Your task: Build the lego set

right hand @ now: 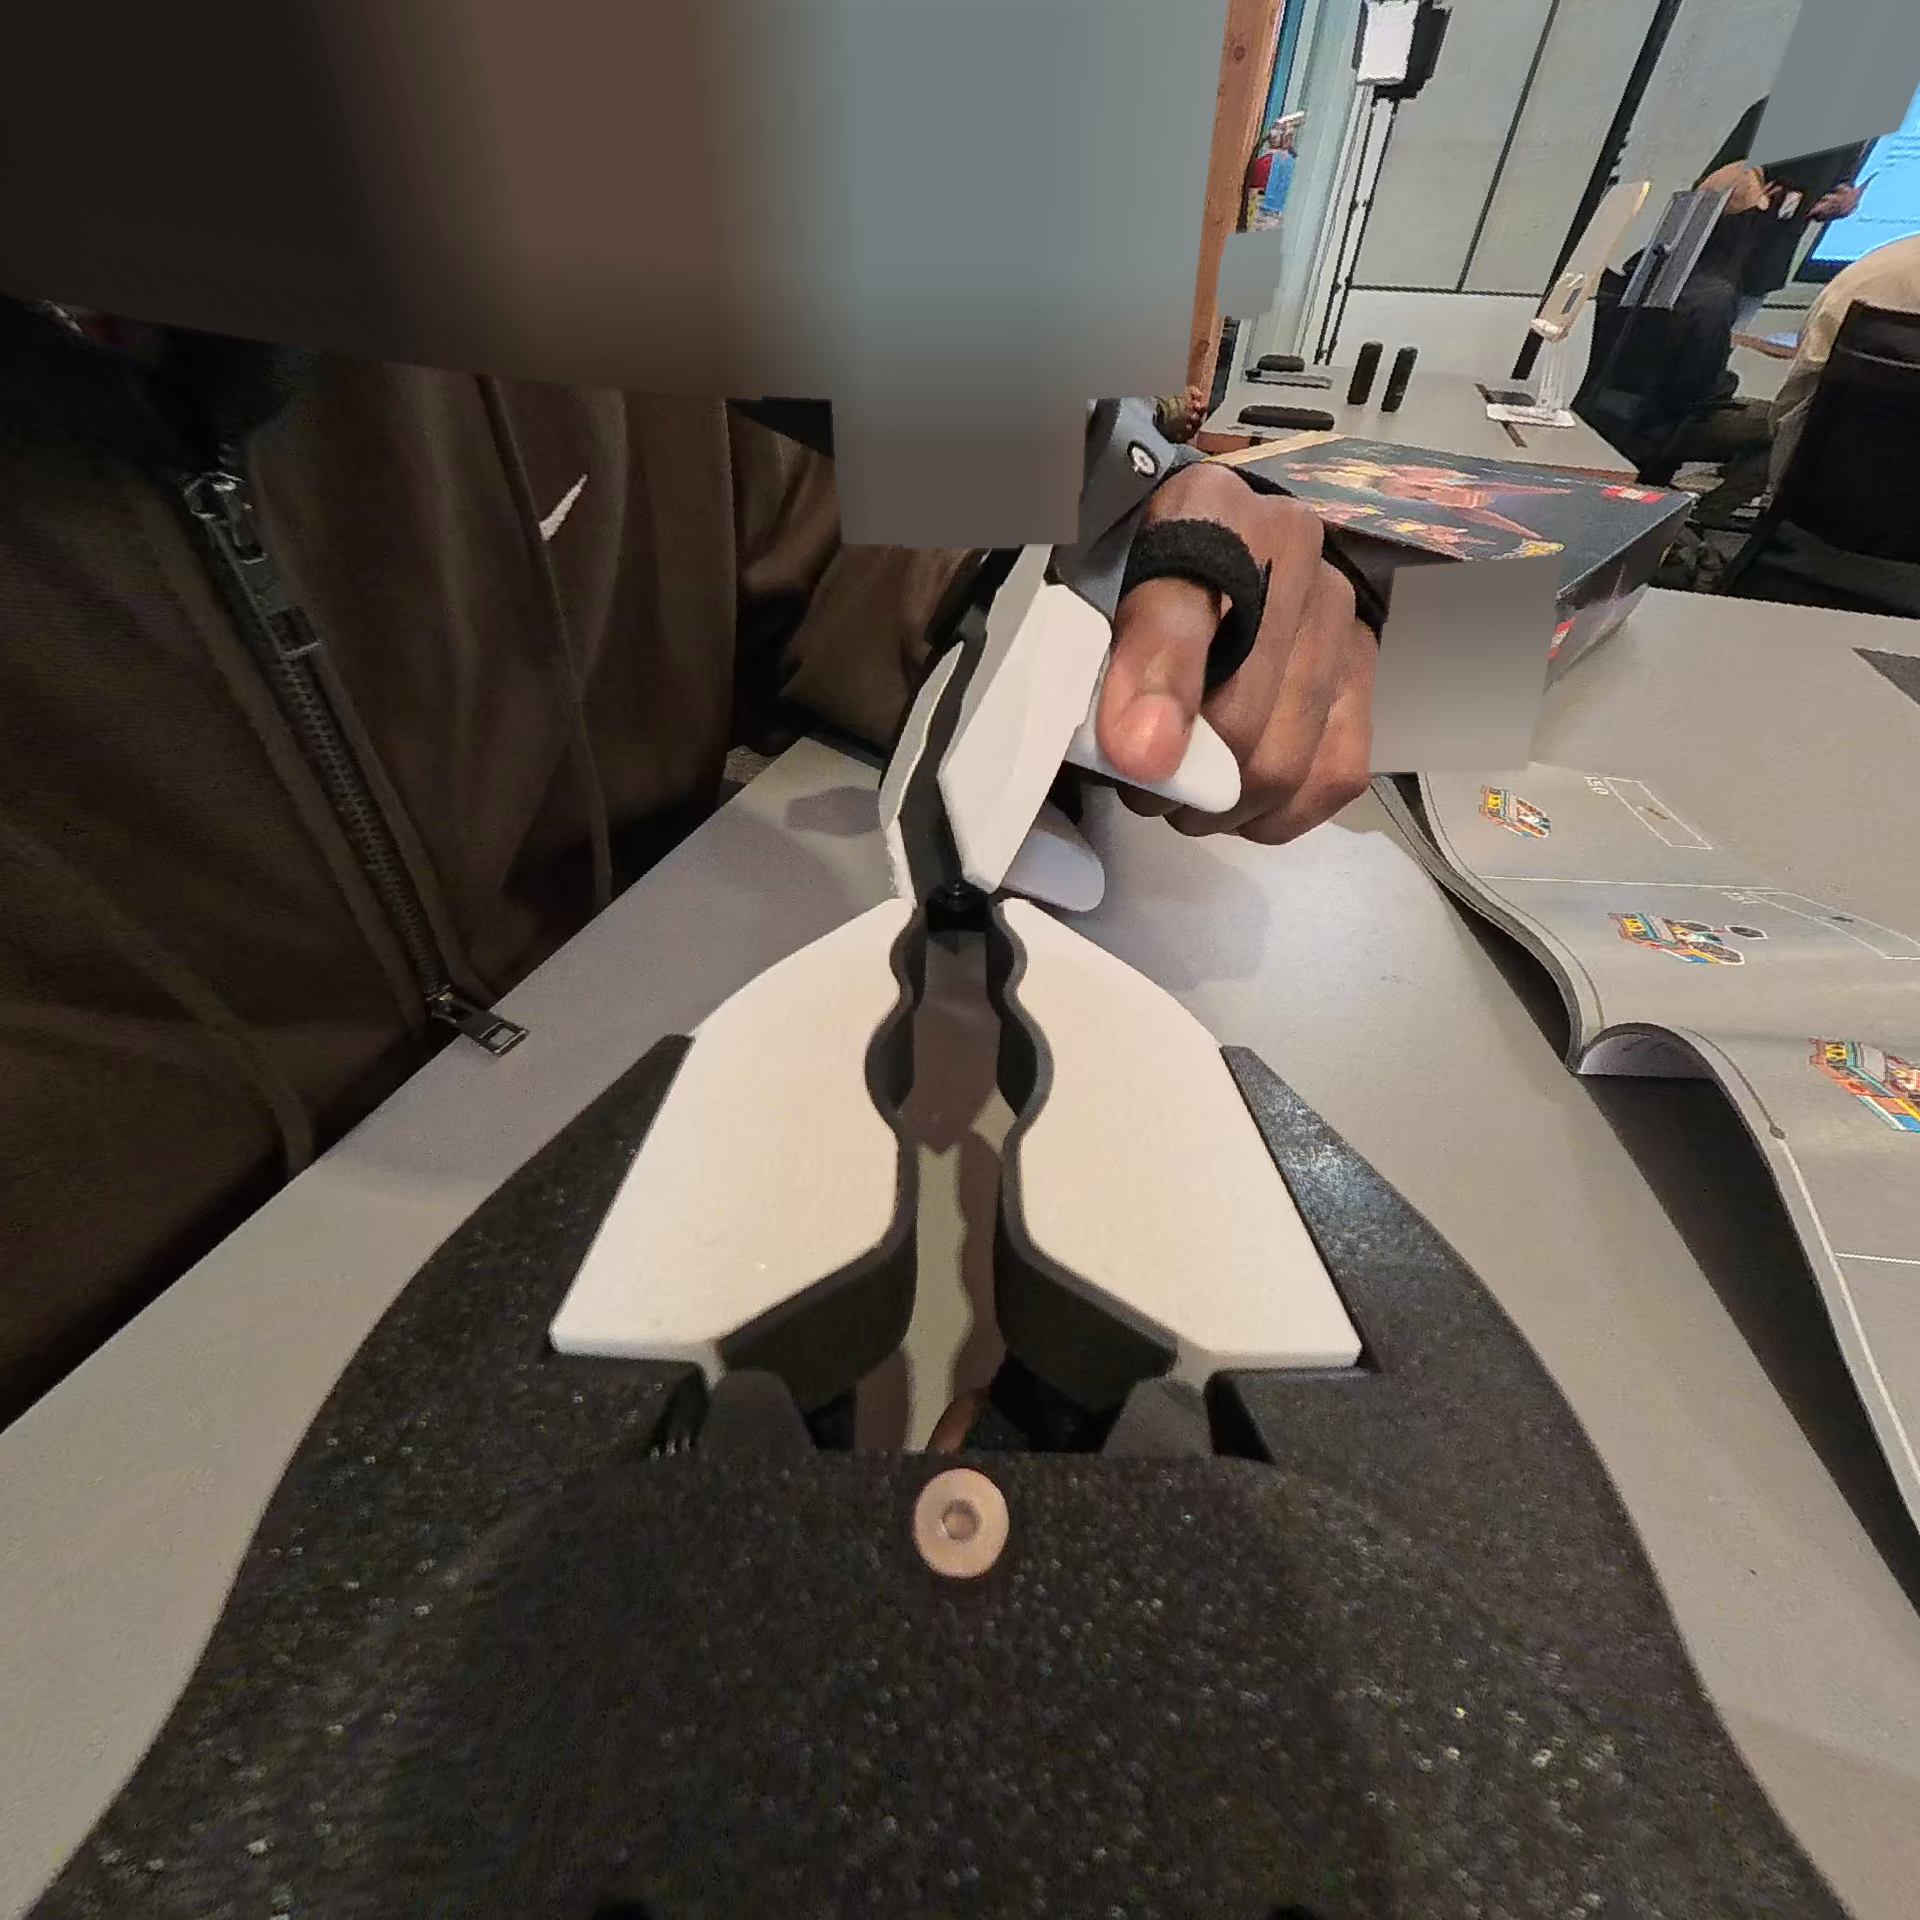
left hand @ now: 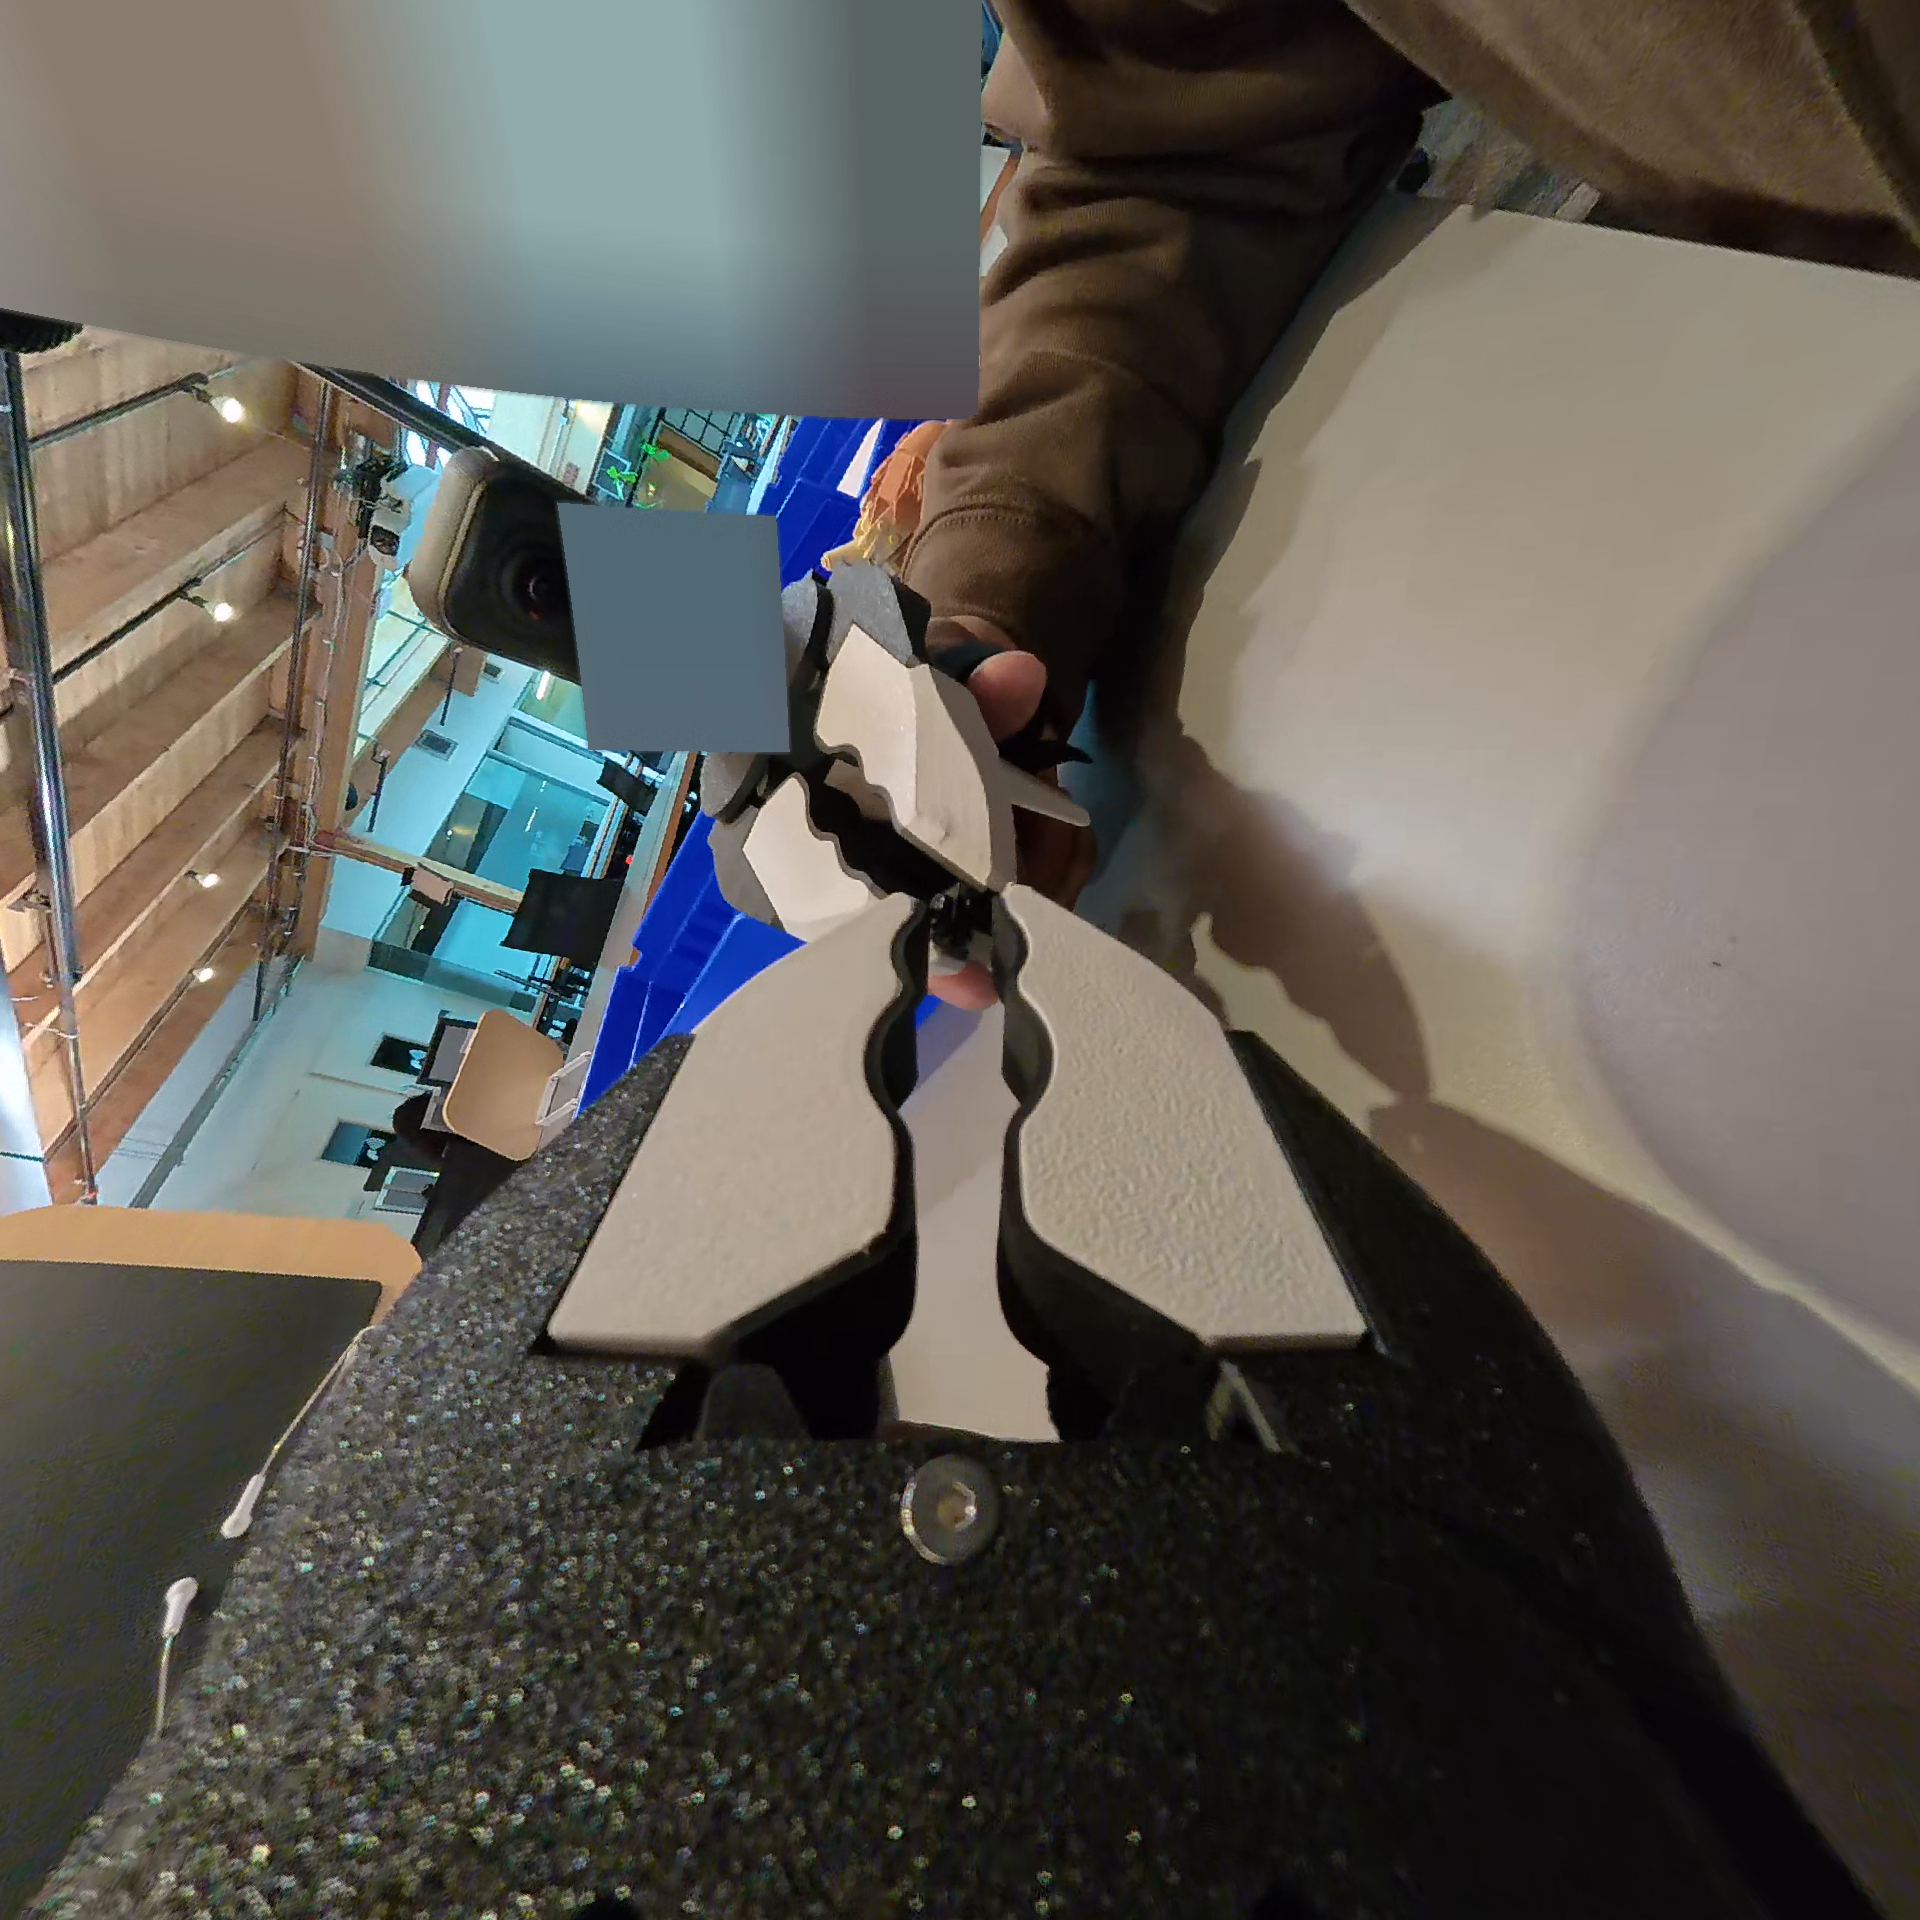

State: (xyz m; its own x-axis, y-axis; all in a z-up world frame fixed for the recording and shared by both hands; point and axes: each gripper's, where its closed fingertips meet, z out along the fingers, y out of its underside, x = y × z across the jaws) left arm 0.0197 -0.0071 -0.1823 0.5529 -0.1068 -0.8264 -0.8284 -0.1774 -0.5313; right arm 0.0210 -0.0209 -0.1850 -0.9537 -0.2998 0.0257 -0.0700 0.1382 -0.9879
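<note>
Both grippers tip to tip, lifted above the desk [right hand: 1299, 997]. Left gripper [left hand: 961, 925] and right gripper [right hand: 954, 914]: jaws nearly closed, both pinching one small black lego piece [right hand: 951, 914] between them. Instruction booklet [right hand: 1662, 935] open far right, box [right hand: 1455, 520] beyond. No assembled model visible, so build looks early.

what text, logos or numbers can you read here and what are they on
Box: a logo patch and lettering, too small to make out.
Open booklet: small numbers beside the build pictures, too small to read.
Far screen: lines of text, blurred.
Jacket: a white logo mark, no words.
Left wrist view: no writing to be seen.
</note>
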